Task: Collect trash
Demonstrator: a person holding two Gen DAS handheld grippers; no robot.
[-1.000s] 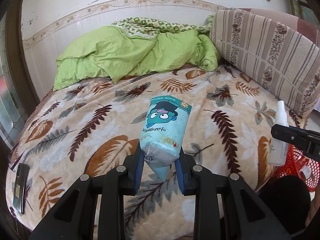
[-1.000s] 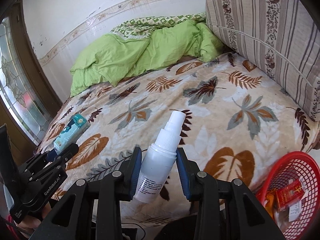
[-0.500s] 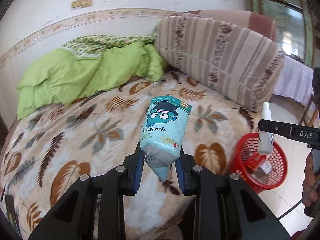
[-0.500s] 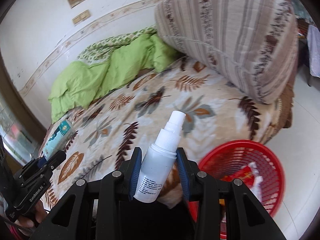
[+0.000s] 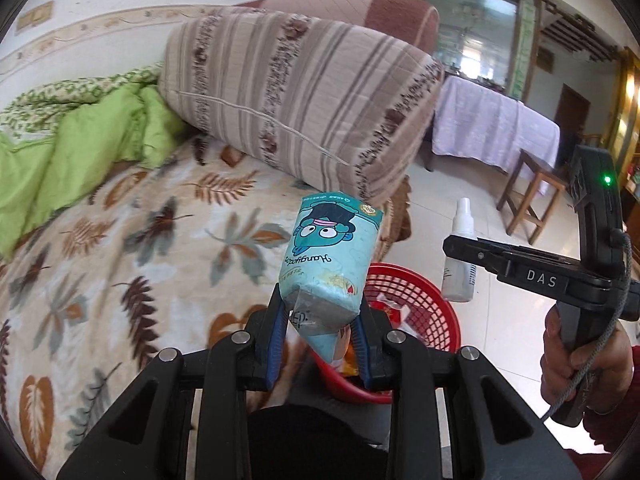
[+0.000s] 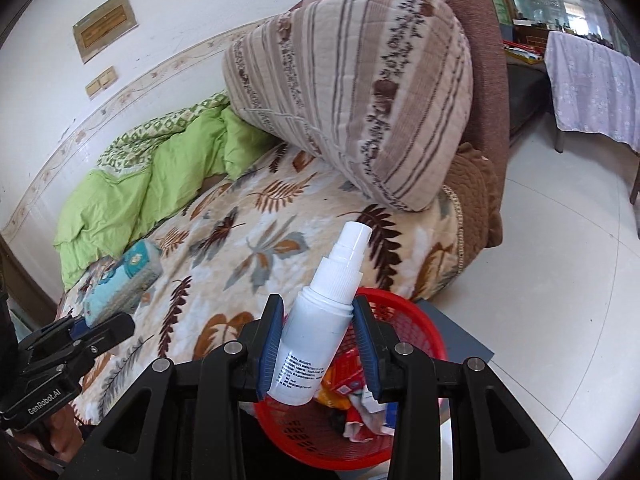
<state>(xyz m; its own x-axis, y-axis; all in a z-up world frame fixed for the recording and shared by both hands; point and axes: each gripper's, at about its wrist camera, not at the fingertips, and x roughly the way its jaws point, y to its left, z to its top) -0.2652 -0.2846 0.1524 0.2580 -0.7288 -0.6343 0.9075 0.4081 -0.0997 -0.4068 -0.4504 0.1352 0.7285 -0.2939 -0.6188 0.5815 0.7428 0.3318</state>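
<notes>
The left gripper [image 5: 320, 320] is clamped on a blue tissue pack [image 5: 330, 258], held above the near rim of the red basket [image 5: 416, 304]. The right gripper [image 6: 318, 340] is clamped on a white spray bottle [image 6: 320, 320], held over the same basket [image 6: 404, 320], which stands on the floor just beside the bed [image 6: 248, 248].

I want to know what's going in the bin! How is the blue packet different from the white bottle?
The tissue packet is soft, blocky and teal with a cartoon face; the spray bottle is hard, round and plain white. The left gripper holds the packet, the right gripper the bottle. Both are near the red basket.
</notes>
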